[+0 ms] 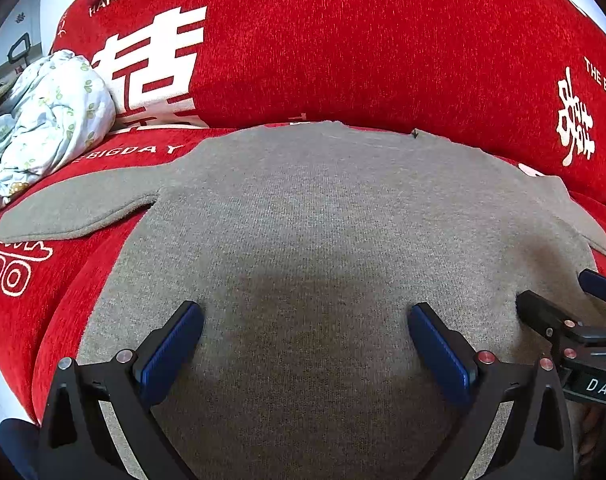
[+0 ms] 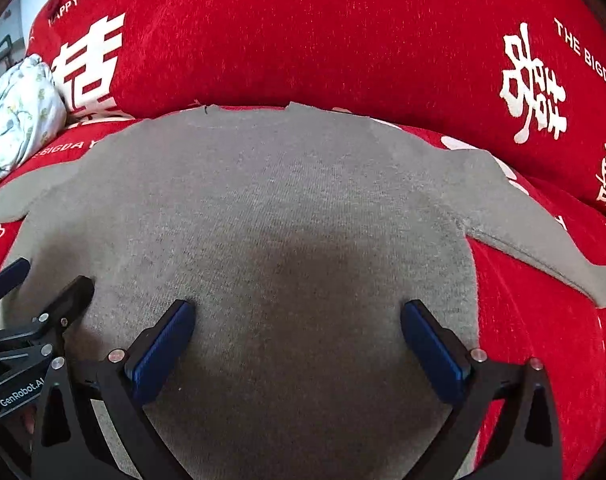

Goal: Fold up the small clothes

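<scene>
A small grey knitted sweater (image 1: 311,216) lies spread flat on the red sofa seat, neck towards the backrest, with both sleeves out to the sides. It also shows in the right wrist view (image 2: 263,200). My left gripper (image 1: 305,320) is open and empty, hovering over the lower left part of the sweater's body. My right gripper (image 2: 299,318) is open and empty over the lower right part. The right gripper's fingers (image 1: 543,312) show at the right edge of the left wrist view. The left gripper's fingers (image 2: 73,294) show at the left edge of the right wrist view.
The red sofa cover (image 1: 343,40) carries white characters and lettering on the backrest (image 2: 303,32). A crumpled pale blue patterned garment (image 1: 51,120) lies on the seat at the far left, also in the right wrist view (image 2: 19,112).
</scene>
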